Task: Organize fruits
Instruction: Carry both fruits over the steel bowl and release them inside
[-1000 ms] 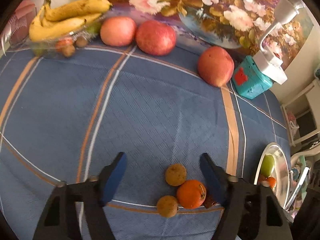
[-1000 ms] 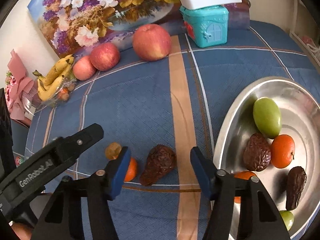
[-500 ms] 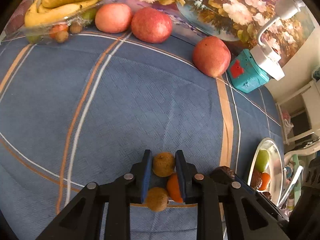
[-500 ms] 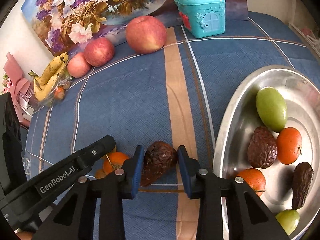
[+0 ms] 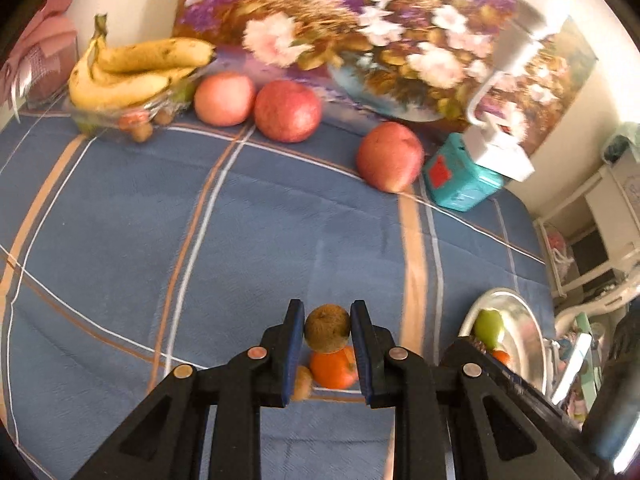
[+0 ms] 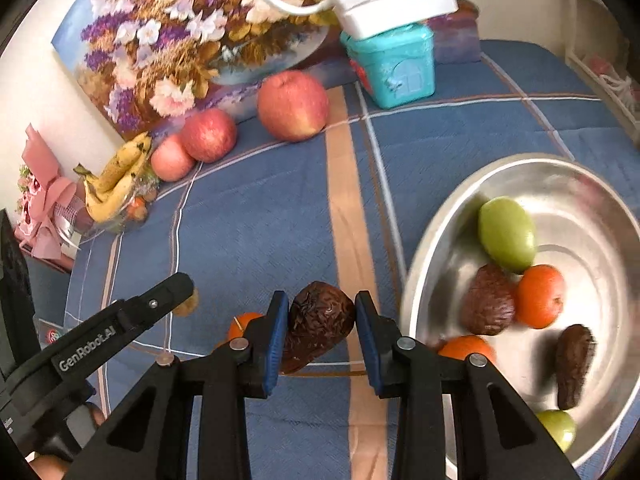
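In the left wrist view we see our left gripper (image 5: pixel 327 330) clamped on a small brown round fruit (image 5: pixel 327 328); both blue pads touch its sides. Just below it, on the blue checked cloth (image 5: pixel 240 220), lie an orange (image 5: pixel 334 368) and another small brown fruit (image 5: pixel 302 382), partly hidden by the left pad.

In the right wrist view our right gripper (image 6: pixel 321 326) is clamped on a dark wrinkled fruit (image 6: pixel 320 324), which is pressed between the two pads. To the left of it the tip of the left gripper (image 6: pixel 176 286) enters the picture, with the brown fruit only partly visible behind the tip.

The metal bowl (image 6: pixel 592 184) stands at the right, near us. It holds a green fruit (image 6: pixel 506 234), a second dark wrinkled fruit (image 6: pixel 488 306), an orange one (image 6: pixel 540 296), another orange one (image 6: pixel 466 350) near the rim, a long dark piece (image 6: pixel 572 366) and a small green one (image 6: pixel 558 428) at the near edge.

At the far side, before the flower painting (image 5: pixel 380 20), we see three red apples (image 5: pixel 288 110) in a row and bananas (image 5: pixel 136 72) at the far left on a clear dish. A turquoise box (image 6: pixel 394 64) stands at the far right with a white charger (image 6: pixel 396 4) on top.
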### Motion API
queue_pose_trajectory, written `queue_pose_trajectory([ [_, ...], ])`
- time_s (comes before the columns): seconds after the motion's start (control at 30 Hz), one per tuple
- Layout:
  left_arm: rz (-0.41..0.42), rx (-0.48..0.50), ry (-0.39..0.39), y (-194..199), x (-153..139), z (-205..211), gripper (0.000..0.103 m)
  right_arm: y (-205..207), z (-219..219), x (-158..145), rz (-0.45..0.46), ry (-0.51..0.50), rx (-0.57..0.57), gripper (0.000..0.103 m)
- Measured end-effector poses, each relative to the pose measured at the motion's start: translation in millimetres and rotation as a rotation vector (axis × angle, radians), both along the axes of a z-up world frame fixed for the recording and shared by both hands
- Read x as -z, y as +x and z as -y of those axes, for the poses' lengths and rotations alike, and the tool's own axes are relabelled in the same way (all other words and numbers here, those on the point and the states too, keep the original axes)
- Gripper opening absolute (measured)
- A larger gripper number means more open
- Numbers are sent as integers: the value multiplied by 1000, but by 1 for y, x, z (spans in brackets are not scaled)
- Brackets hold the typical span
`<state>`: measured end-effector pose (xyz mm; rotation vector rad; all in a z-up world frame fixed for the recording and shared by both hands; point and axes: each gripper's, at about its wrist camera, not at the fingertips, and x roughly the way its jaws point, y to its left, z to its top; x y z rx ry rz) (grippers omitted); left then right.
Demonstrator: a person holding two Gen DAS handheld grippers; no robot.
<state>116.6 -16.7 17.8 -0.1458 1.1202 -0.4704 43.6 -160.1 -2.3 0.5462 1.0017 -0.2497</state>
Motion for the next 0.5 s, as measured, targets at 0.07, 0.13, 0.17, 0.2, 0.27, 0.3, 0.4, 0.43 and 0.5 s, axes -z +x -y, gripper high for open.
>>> queue_pose_trajectory([
  [0.07,4,26,-10,-8,-6,5,25,-6,7,-5,2,-11,23,35],
  [0.13,7,72,-17,-16,-12,20,25,-13,16,-11,0,-29,54,35],
  [0.17,9,91,-19,-21,-14,26,25,-19,22,-14,-3,-44,76,35],
  [0.2,9,124,-23,-29,-16,36,25,-23,29,-17,-6,-59,94,36],
  [0.27,9,171,-27,-39,-17,53,25,-35,43,-22,-17,-95,143,36],
  [0.3,10,210,-28,-47,-18,65,25,-40,50,-23,-24,-106,165,36],
  [0.4,6,291,-18,-67,-16,91,25,-58,72,-27,-46,-134,246,36],
  [0.43,1,318,-14,-75,-14,99,25,-64,79,-28,-53,-141,269,36],
  [0.5,-11,365,-4,-87,-10,115,25,-76,94,-27,-69,-153,311,36],
])
